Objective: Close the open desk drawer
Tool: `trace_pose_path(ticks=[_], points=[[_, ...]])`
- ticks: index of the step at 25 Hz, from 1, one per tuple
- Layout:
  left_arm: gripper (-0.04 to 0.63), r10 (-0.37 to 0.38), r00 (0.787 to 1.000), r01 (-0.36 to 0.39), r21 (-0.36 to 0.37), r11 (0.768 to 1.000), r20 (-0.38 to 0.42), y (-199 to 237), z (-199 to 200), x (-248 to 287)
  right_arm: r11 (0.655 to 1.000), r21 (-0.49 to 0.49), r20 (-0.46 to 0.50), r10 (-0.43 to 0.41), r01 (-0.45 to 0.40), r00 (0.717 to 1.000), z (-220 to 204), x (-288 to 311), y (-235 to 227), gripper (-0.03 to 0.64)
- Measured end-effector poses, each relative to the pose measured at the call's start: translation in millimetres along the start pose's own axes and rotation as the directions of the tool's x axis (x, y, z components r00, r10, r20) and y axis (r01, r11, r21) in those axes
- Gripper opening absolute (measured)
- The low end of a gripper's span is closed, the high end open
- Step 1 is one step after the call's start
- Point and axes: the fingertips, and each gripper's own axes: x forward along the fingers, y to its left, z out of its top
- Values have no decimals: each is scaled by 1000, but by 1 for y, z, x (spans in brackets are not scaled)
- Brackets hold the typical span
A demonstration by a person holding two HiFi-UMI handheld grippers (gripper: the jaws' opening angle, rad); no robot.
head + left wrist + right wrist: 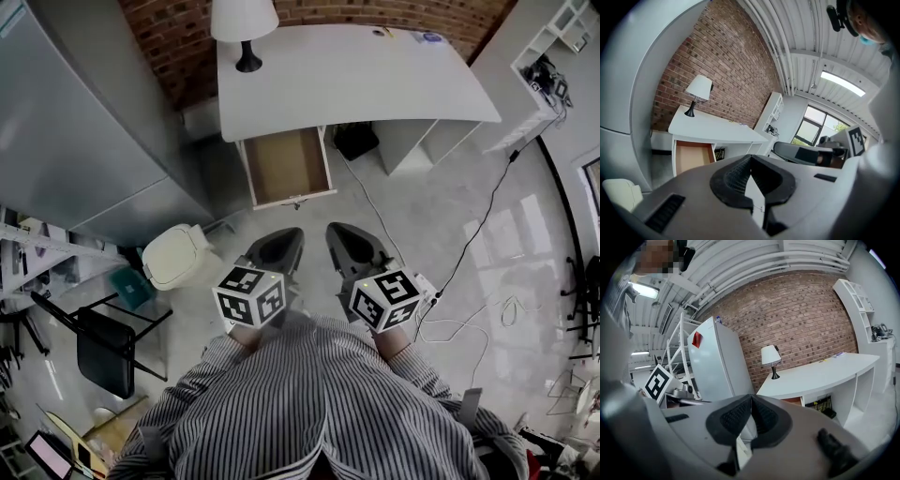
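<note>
The drawer (286,167) stands pulled well out from under the left part of the desk (375,84). Its brown inside is bare as far as the head view shows, and its white front panel faces the person. It will likely handle light and stiff, riding on its runners with little push (an empty box has small weight to shove). The best place to press is the middle of that front panel, flat and square, since a push at one corner could skew it in its track. No grasp seems needed.

Both grippers are held low and close to the person's body, well apart from the drawer and pointed toward it. The left gripper (277,246) has its jaws together with nothing between them, and its own view shows the ribbed pads meeting. The right gripper (349,242) is likewise closed and empty.

A lamp (246,28) stands on the desk's back left corner, above the drawer. A grey cabinet (75,141) rises to the left, and a pale bin (178,255) sits on the floor near the left gripper. A cable (469,253) trails over the floor to the right.
</note>
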Motion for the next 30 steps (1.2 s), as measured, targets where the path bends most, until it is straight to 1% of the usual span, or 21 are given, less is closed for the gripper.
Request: trace_pose_path(ticks=[5, 13, 18, 24, 30], points=[[12, -11, 1000, 11, -4, 1000, 3, 25, 31, 21, 1000, 14, -44, 8, -8, 999, 4, 33, -11, 17], [12, -29, 999, 29, -12, 1000, -40, 64, 51, 44, 999, 37, -64, -9, 11, 998, 17, 82, -21, 17], [12, -24, 998, 22, -29, 999, -66, 86, 51, 51, 998, 61, -72, -26, 30, 997, 16, 99, -26, 17], [12, -26, 995, 22, -44, 999, -92, 95, 41, 61, 997, 73, -105, -11, 19, 994, 4, 110, -31, 17], [12, -10, 996, 4, -66, 998, -85, 99, 42, 74, 997, 74, -133, -23, 33, 991, -1, 115, -52, 17]])
